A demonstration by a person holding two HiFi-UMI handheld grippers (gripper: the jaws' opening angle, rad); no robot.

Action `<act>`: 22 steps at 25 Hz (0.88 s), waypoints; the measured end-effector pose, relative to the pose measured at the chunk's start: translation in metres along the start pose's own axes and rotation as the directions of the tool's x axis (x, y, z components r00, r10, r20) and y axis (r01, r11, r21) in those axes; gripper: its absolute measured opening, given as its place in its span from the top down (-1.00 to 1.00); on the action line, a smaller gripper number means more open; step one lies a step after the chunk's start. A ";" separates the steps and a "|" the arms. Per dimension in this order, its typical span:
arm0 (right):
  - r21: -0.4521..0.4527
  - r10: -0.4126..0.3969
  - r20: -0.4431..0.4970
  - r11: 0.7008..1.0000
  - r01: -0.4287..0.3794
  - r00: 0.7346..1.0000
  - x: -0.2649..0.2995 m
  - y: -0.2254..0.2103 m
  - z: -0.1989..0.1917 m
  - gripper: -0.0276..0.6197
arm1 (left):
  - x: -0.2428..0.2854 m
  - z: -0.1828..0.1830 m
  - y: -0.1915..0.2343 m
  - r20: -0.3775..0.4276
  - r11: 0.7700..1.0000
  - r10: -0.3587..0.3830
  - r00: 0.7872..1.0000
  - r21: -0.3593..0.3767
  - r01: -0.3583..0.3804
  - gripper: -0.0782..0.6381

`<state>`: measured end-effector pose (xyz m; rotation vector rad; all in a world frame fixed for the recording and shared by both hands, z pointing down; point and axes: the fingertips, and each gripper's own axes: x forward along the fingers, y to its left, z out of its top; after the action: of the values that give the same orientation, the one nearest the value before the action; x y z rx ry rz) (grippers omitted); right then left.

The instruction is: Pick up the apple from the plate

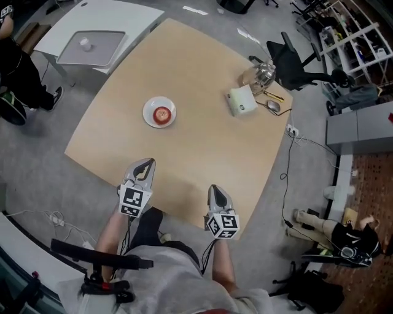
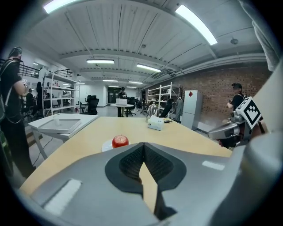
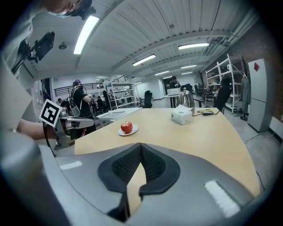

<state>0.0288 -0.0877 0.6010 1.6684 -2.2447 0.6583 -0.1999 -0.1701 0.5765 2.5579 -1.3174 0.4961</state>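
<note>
- Apple (image 1: pixel 161 114): red.
- Plate (image 1: pixel 149 107): plain white.
- Table (image 1: pixel 202 141): pale tan wood, no pattern.
- Left gripper (image 1: pixel 148 162), right gripper (image 1: pixel 212 187): grey bodies, black textured pads, cubes bearing black-and-white square markers.
- Box (image 1: pixel 242 101): white.
- Tray (image 1: pixel 92 49): grey.
- Side table (image 1: pixel 132 15): white.
- Floor (image 1: pixel 37 165): speckled grey.

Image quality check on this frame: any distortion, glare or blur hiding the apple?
Head view: fisheye bends the table edges, light even, apple sharp. Left gripper view: dark vignetted corners, ceiling strips blown out, apple clear. Right gripper view: same vignette, apple small but sharp.
</note>
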 end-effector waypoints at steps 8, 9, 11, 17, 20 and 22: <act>0.031 -0.040 -0.027 0.999 0.041 0.999 0.017 -0.014 -0.011 0.90 | 0.053 -0.010 0.034 0.001 1.000 0.020 1.000 0.012 -0.020 0.63; 0.034 -0.044 -0.031 0.998 0.045 0.999 0.017 -0.015 -0.012 0.90 | 0.060 -0.010 0.036 0.001 1.000 0.018 1.000 0.023 -0.018 0.54; 0.039 -0.053 -0.038 0.998 0.054 0.998 0.015 -0.019 -0.014 0.90 | 0.073 -0.010 0.040 0.004 0.999 0.022 1.000 0.045 -0.022 0.45; 0.051 -0.108 -0.041 0.993 0.110 0.993 0.000 -0.033 -0.015 0.90 | 0.105 -0.007 0.053 -0.003 0.994 0.032 0.999 0.103 -0.031 0.19; 0.068 -0.147 -0.042 0.986 0.149 0.988 -0.013 -0.043 -0.015 0.90 | 0.117 -0.005 0.059 -0.016 0.992 0.039 0.999 0.121 -0.037 0.08; 0.076 -0.168 -0.045 0.982 0.172 0.985 -0.021 -0.048 -0.016 0.90 | 0.127 -0.007 0.063 -0.029 0.990 0.046 0.998 0.132 -0.042 0.04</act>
<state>0.0795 -0.0733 0.6148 1.8439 -2.0456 0.7397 -0.1846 -0.2981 0.6350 2.6181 -1.3762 0.6510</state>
